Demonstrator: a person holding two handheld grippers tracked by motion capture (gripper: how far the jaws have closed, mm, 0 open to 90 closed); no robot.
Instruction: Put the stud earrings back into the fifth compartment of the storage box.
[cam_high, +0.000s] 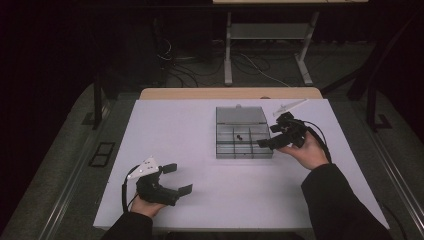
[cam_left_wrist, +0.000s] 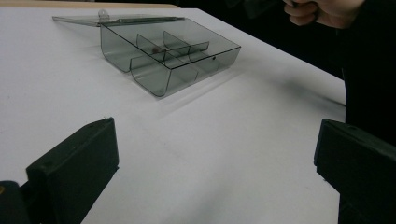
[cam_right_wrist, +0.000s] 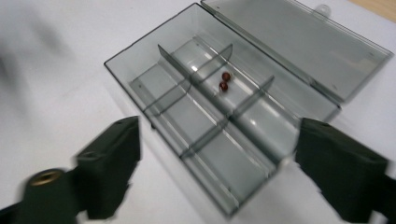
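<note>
Lying open beside the right tool (cam_high: 274, 136), compartment box (cam_high: 244, 134) with two beads (cam_right_wrist: 225, 81)

Dim dark surroundings; white table (cam_high: 200, 165) lit from above; soft shadows; right gripper view motion-blurred.

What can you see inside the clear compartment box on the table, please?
The compartment box lies open, and two small dark red beads sit together in one middle compartment. The other compartments look empty; the smoky walls hide little.

Bare white table (cam_high: 180, 125) spreads wide left of the open divided box (cam_high: 243, 140), whose flat-lying lid (cam_high: 240, 115) blocks the far side.
</note>
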